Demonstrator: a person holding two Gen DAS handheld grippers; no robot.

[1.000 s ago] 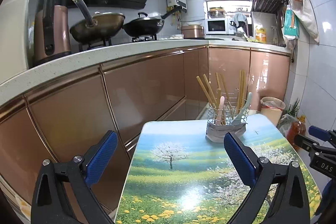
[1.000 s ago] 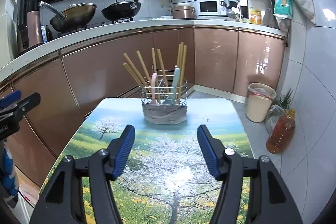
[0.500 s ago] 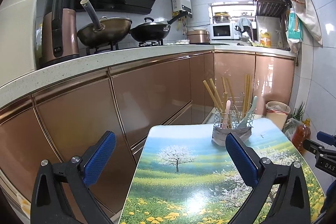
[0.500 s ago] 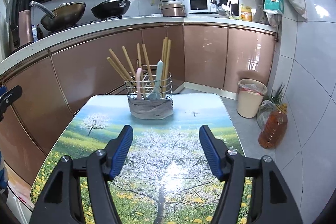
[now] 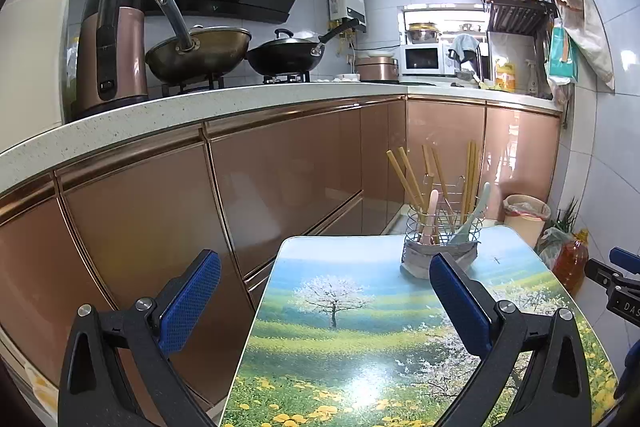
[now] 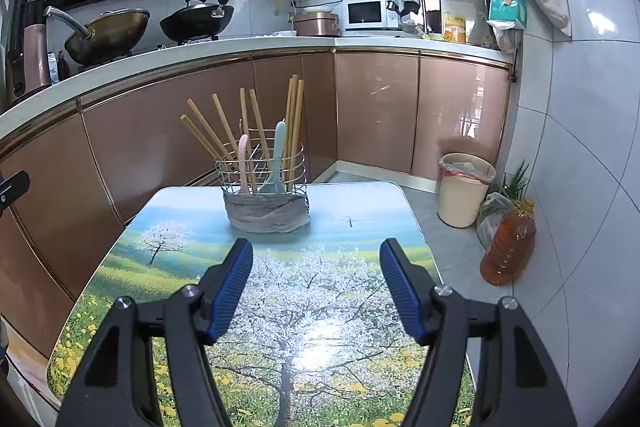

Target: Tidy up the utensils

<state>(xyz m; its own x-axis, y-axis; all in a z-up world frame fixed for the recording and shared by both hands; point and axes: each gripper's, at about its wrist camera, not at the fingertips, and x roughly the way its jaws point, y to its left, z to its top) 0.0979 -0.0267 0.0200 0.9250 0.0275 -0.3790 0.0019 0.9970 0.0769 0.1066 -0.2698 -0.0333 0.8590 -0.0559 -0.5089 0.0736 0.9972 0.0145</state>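
Utensils (image 6: 256, 147) stand in the wire holder (image 6: 266, 183) at frame centre; both the right gripper (image 6: 316, 287) and the left gripper (image 5: 324, 291) gape empty. Sorting seems finished, perhaps; otherwise reach forward.

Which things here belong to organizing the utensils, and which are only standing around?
Job:
wire utensil basket with grey cloth base
wooden chopsticks
pink spoon
pale blue spoon

Lying about:
cream waste bin
amber oil bottle
black wok
white microwave
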